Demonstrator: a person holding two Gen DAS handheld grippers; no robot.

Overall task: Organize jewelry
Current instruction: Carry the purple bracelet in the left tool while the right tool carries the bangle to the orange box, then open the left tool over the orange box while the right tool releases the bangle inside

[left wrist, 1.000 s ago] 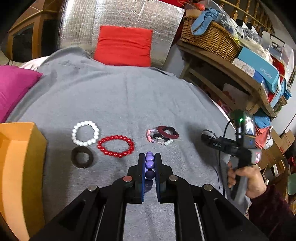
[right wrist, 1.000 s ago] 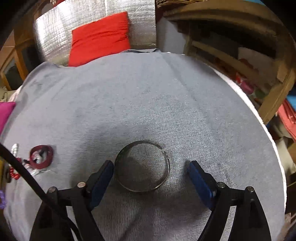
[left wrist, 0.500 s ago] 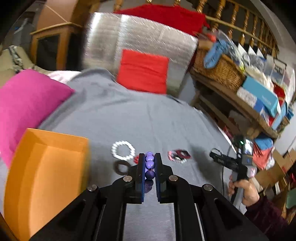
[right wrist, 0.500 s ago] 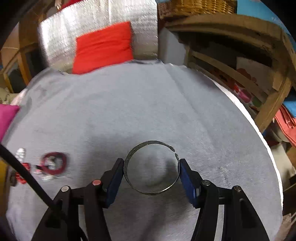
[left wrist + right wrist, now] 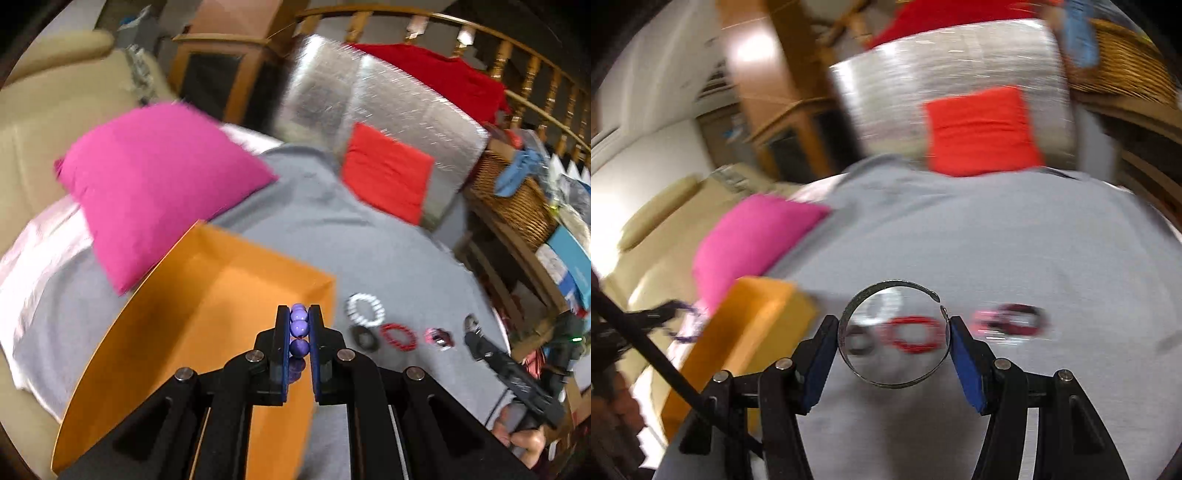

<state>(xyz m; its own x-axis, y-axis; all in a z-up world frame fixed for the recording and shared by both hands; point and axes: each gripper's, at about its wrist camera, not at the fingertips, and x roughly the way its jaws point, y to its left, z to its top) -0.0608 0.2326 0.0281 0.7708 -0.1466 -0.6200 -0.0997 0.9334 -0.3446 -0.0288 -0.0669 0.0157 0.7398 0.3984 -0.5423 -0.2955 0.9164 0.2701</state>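
Observation:
My left gripper (image 5: 299,314) is shut on a purple bead bracelet (image 5: 299,326) and holds it in the air over the right rim of the orange box (image 5: 207,295). My right gripper (image 5: 894,328) is shut on a thin silver bangle (image 5: 886,380), lifted off the grey blanket (image 5: 1034,258). On the blanket lie a white bead bracelet (image 5: 365,309), a dark ring (image 5: 364,336), a red bead bracelet (image 5: 399,336) and a pink and dark red pile (image 5: 437,336). The right wrist view shows the orange box (image 5: 746,332) at left and the red bracelet (image 5: 916,334), blurred.
A pink cushion (image 5: 155,184) lies behind the box. A red cushion (image 5: 384,177) leans on a silver padded panel (image 5: 388,103) at the back. A wooden shelf with a wicker basket (image 5: 513,199) stands on the right.
My left gripper has swung left with the purple bracelet to over the orange box. My right gripper closed on the silver bangle, lifted it and turned left toward the box.

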